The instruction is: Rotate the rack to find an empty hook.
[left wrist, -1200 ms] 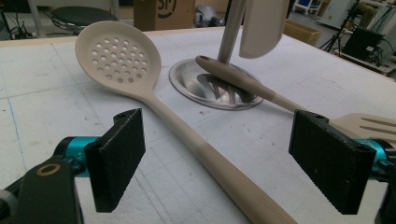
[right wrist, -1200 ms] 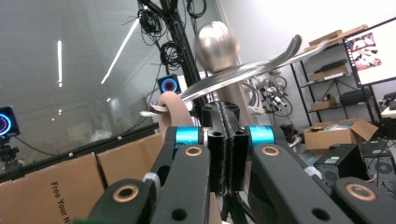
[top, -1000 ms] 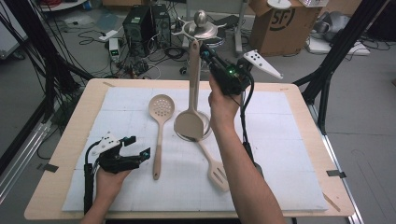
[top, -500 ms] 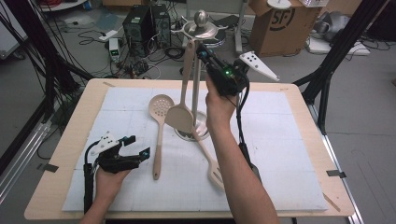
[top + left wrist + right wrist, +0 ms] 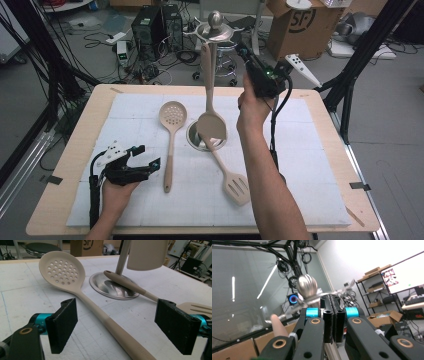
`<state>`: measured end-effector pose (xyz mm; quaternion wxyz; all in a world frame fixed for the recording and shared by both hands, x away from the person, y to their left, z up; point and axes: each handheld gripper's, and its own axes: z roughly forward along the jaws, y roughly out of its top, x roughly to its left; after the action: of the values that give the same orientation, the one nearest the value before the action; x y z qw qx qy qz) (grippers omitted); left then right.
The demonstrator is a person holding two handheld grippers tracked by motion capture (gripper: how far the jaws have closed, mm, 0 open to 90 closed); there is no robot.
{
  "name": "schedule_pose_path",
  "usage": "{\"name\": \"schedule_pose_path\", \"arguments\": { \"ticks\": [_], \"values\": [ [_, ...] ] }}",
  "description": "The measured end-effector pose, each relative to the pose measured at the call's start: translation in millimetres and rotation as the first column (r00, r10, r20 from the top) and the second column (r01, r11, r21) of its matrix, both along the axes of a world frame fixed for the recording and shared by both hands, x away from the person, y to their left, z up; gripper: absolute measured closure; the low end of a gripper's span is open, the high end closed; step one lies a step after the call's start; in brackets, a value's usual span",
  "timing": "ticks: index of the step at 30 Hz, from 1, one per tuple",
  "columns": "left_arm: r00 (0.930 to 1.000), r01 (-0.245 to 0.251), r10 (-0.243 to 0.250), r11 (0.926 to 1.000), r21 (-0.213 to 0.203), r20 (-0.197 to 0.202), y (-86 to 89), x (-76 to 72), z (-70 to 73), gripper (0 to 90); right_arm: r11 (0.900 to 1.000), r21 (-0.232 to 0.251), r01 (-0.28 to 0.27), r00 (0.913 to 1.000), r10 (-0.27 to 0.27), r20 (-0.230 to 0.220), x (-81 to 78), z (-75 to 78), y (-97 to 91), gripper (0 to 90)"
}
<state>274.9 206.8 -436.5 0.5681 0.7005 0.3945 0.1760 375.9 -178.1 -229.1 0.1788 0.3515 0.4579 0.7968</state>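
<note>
Up near the top of the metal utensil stand (image 5: 215, 30), the right gripper (image 5: 248, 54) is raised well above the table (image 5: 330, 130), and in the right gripper view its two black jaws are pressed flat together with nothing visible between them, just beside the stand's round silver knob (image 5: 306, 286). A solid beige spoon (image 5: 210, 100) hangs from the stand's upper rim, handle up, with its bowl low over the stand's round metal base (image 5: 196, 140); the end of a beige handle (image 5: 277, 326) also shows at the lower left of the right gripper view, beside the gripper body. On the white mat (image 5: 310, 165) that covers the table, a perforated spoon (image 5: 170, 135) lies to the left of the base, bowl away from the person and handle pointing back toward them. A slotted spatula (image 5: 227, 170) lies with its handle tip resting on the base and its blade nearer the person, to the right of the perforated spoon's handle. The left gripper (image 5: 142, 162) rests low on the mat at the near left, held in the person's left hand (image 5: 117, 192); its jaws stand wide apart and hold nothing, and in the left gripper view the perforated spoon's handle runs between them.
</note>
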Motion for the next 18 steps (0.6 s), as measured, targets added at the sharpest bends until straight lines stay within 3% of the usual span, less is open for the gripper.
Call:
{"name": "schedule_pose_path", "arguments": {
  "ticks": [4, 12, 18],
  "values": [
    [1.0000, 0.002, -0.002, 1.0000, 0.003, 0.002, -0.2, -0.2, 0.1, 19.0, 0.9994, -0.018, -0.030, 0.9988, 0.030, 0.038, -5.4, 6.1, 4.1, 89.8],
    [1.0000, -0.001, 0.001, 1.0000, 0.005, -0.005, -0.5, 0.4, -0.7, 19.0, 0.9920, -0.125, -0.018, 0.9966, 0.028, 0.077, -17.9, 8.5, 20.0, 89.8],
    [1.0000, 0.000, 0.000, 1.0000, 0.003, -0.004, -0.7, 0.3, -0.6, 19.0, 0.9897, -0.138, -0.037, 0.9944, 0.050, 0.093, -23.3, 8.5, 32.7, 89.8]
  ]
}}
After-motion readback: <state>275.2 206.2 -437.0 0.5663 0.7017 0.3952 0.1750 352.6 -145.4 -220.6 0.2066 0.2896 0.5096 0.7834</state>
